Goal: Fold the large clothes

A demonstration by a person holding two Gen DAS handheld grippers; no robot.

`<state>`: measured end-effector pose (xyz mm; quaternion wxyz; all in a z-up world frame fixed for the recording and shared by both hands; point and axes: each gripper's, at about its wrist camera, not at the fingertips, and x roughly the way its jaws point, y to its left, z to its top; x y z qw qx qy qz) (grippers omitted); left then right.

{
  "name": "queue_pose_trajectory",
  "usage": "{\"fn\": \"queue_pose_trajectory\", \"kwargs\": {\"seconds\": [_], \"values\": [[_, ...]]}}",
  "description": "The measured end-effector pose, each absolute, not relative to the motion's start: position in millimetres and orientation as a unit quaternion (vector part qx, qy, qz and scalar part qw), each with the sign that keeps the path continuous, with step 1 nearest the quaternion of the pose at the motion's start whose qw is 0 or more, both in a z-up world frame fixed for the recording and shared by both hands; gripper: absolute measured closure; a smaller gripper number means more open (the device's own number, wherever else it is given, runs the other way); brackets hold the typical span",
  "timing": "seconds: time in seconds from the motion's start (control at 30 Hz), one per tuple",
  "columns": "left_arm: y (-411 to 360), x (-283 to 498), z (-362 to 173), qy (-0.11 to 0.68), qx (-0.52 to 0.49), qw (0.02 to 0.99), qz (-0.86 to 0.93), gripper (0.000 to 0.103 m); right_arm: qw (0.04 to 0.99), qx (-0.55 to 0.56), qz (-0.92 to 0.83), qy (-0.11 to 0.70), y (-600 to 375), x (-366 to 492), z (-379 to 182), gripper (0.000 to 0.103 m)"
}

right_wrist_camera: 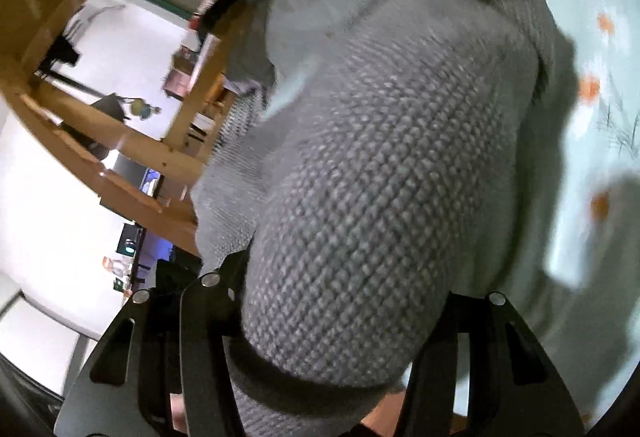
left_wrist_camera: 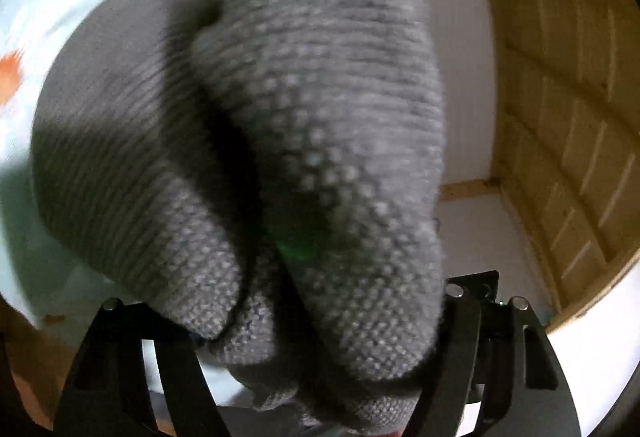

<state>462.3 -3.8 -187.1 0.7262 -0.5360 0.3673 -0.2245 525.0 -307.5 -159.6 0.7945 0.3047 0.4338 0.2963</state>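
A pale blue bed sheet printed with orange flowers is spread beneath, and a grey knitted sweater is seen over it.

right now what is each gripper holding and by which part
Both hold the grey knitted garment: a thick bunched fold sits between the fingers of the left gripper and of the right gripper. Which part of the garment cannot be told.

Sweater: grey knitted cloth, coarse and matt, being shown with a bumpy weave.
Fingers: black plastic, smooth and matt; rivets being seen as shiny metal.
Sheet: pale printed cloth, smooth.
Frame: light bare wood.
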Motion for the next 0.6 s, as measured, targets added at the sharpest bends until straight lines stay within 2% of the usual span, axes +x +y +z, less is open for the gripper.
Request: {"fn": "queue_pose_trajectory", "kwargs": {"seconds": [0.27,0.43,0.6], "values": [[-64,508,-94,0.306,-0.499,0.761,-0.279,0.032,0.840,0.278,0.312,0.346,-366,552,-60,0.054],[-152,560,-32,0.261,-0.493,0.757,-0.340,0.032,0.878,0.226,0.295,0.301,-440,575,18,0.054],[-267,606,45,0.194,-0.463,0.753,-0.425,0.032,0.920,0.183,0.271,0.215,-561,582,114,0.054]]}}
